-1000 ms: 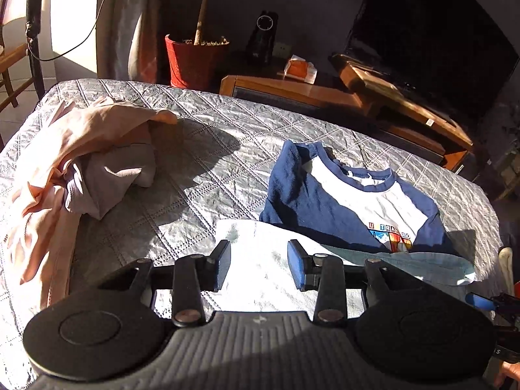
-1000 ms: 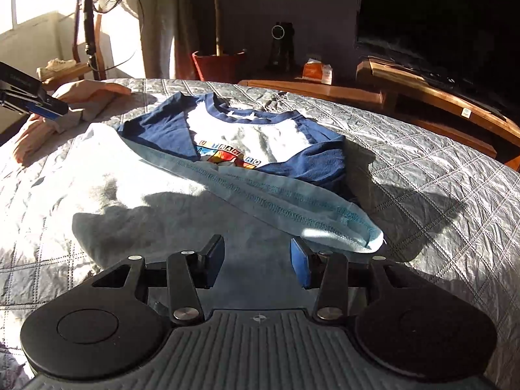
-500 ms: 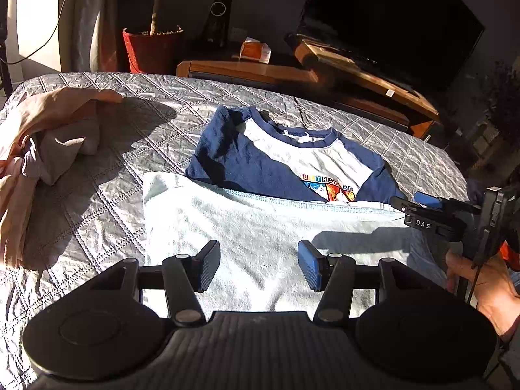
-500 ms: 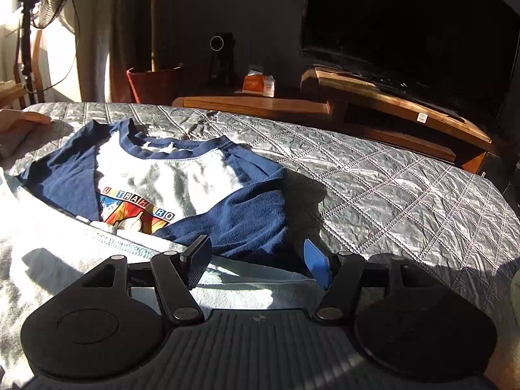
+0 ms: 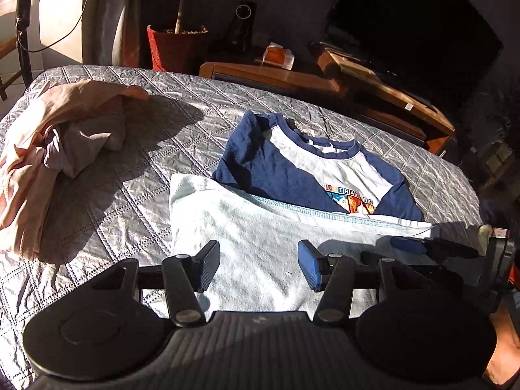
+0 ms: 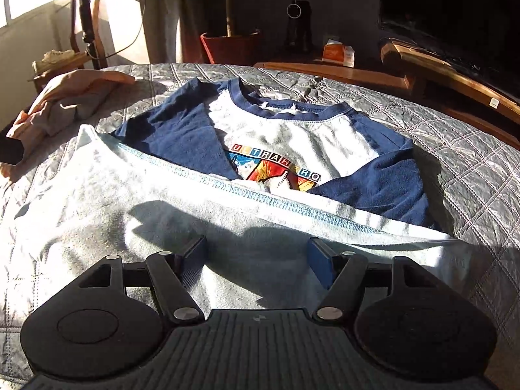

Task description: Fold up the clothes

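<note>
The shirt (image 6: 201, 227) is lying bottom-folded toward twelve o'clock; the left gripper (image 5: 258, 265) is empty, the right gripper (image 6: 256, 260) opening, and the pink clothes (image 5: 48, 136) are waiting.

Harsh, low sunlight from the window at upper left, bleaching the pale shirt (image 6: 136, 195) and quilt (image 5: 136, 175). Long, hard-edged shadows stretching right. Far wall and television (image 6: 455, 6) sunk in near-black. Strong fisheye bending at edges. Sharp throughout, without motion blur.
</note>
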The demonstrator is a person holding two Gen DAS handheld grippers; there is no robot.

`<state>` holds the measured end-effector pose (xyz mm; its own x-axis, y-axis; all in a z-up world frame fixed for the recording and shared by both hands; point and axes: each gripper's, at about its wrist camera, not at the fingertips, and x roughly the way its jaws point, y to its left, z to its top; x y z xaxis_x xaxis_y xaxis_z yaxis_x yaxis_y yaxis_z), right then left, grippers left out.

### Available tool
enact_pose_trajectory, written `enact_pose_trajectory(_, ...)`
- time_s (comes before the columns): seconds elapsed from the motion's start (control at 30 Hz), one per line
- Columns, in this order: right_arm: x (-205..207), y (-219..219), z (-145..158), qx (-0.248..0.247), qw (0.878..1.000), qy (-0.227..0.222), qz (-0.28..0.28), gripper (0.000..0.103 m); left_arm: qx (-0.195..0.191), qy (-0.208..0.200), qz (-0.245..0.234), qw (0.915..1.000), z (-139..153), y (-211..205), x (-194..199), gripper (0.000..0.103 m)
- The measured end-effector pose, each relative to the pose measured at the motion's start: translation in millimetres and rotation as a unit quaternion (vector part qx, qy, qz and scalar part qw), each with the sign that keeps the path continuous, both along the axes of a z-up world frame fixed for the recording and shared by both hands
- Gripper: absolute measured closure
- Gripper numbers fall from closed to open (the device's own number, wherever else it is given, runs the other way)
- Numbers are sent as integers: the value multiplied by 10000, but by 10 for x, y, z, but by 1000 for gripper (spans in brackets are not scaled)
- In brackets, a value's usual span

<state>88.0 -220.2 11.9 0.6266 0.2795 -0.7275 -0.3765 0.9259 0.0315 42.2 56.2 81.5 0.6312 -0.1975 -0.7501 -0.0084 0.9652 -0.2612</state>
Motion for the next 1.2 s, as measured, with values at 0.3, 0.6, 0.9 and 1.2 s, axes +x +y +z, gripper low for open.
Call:
enact_pose_trajectory(0.3, 274, -24, 105, 63, 9958, -287, -867, 58, 25, -1, 29, 10000, 7, 22, 8, 54)
enact_pose_trajectory(0.6, -140, 421, -1, -62, 9999, -115, 0, 71, 117, 63, 198, 9997, -4, 89, 2, 54)
enact_pose_trajectory(0.9, -539, 82, 329, -719, 9925, -888, 429, 36, 1586, -145, -905, 9831, -100, -115, -81, 54)
enact_pose_trajectory(1.2, -1594, -411, 258, -1550, 9815, -986, 541, 32, 3178, -783, -2613, 9081, -322, -275, -593, 57)
